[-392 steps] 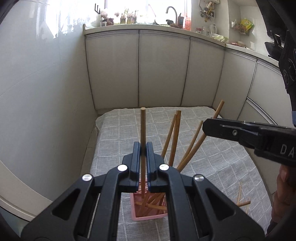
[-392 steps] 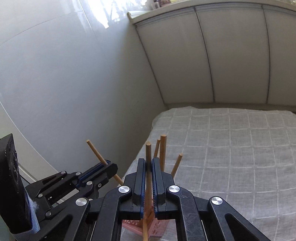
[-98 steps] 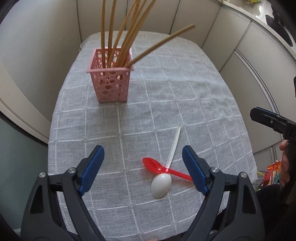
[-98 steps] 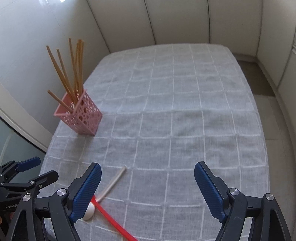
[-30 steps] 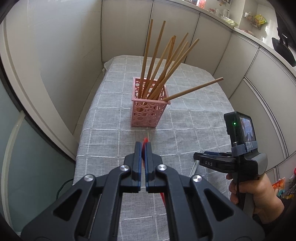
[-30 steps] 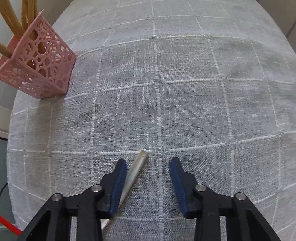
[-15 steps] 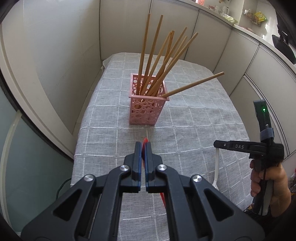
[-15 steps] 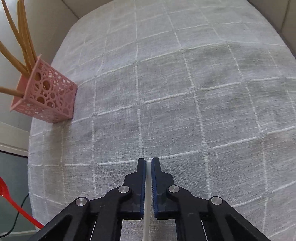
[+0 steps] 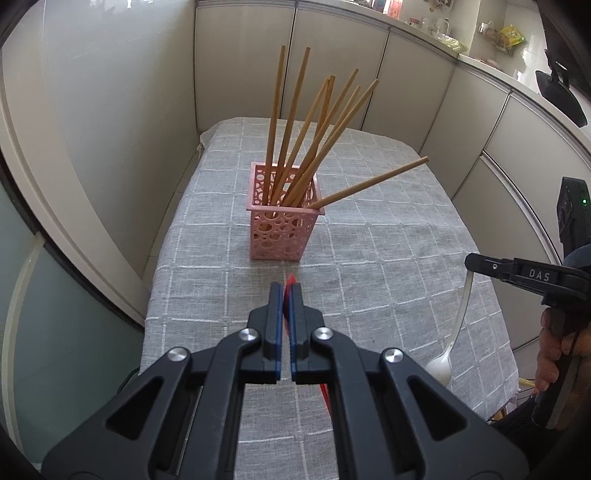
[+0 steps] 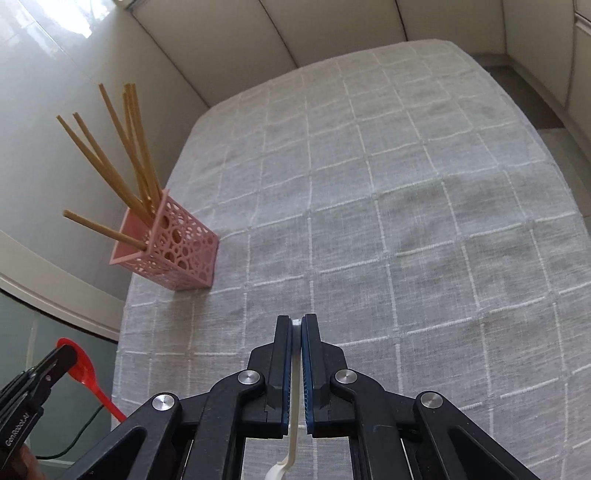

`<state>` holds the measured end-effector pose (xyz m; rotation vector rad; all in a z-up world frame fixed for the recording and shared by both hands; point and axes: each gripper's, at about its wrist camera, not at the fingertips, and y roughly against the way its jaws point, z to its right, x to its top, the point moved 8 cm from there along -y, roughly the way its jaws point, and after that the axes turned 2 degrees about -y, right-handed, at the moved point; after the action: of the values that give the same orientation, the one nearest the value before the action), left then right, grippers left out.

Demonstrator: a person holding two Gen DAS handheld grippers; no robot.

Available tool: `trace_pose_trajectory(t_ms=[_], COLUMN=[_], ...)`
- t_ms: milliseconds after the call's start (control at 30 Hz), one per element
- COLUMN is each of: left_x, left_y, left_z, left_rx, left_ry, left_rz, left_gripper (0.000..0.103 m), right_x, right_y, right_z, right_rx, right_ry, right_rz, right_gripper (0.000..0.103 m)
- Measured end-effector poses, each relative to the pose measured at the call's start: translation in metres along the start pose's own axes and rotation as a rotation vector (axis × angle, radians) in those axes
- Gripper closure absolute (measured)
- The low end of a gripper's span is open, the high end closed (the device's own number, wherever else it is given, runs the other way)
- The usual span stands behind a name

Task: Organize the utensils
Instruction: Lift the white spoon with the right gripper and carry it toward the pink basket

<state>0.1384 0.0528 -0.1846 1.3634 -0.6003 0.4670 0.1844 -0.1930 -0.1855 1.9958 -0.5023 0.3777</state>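
Note:
A pink perforated holder (image 9: pixel 282 227) stands on the grey checked tablecloth and holds several wooden chopsticks (image 9: pixel 314 136). It also shows in the right wrist view (image 10: pixel 173 251) at the left. My left gripper (image 9: pixel 284 291) is shut on a red spoon (image 9: pixel 291 278), held above the cloth just in front of the holder. The red spoon's bowl (image 10: pixel 79 365) shows at the lower left of the right wrist view. My right gripper (image 10: pixel 296 321) is shut on the handle of a white spoon (image 10: pixel 294 406), whose bowl (image 9: pixel 439 367) hangs down.
The table (image 10: pixel 406 221) is covered by the grey cloth and stands against pale cabinet walls (image 9: pixel 240 74). A kitchen counter with bottles (image 9: pixel 436 29) runs behind at the upper right. The table edge drops off at the left (image 9: pixel 147 306).
Both grippers have risen with their spoons. The white spoon is lifted off the cloth. The left gripper has moved closer to the pink holder.

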Motion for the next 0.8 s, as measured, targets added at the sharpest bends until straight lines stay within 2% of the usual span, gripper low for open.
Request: trace_pose_trajectory(t_ms=[267, 467, 800], left_x=[0.014, 0.036, 0.071], left_y=[0.020, 0.049, 0.086], left_z=[-0.002, -0.008, -0.037], left_rx=[-0.004, 0.004, 0.116], left_ry=[0.011, 0.019, 0.054], left_rz=[0.065, 0.155, 0.294], left_gripper=[0.100, 0.100, 0.100], right_x=[0.013, 0.022, 0.038], right_y=[0.037, 0.056, 0.068], right_z=[-0.029, -0.045, -0.055], right_rx=[0.048, 0.077, 0.115], right_ry=[0.078, 0.110, 0.108], right_rz=[0.110, 0.166, 0.214], right_gripper=[0.099, 0.099, 0.099])
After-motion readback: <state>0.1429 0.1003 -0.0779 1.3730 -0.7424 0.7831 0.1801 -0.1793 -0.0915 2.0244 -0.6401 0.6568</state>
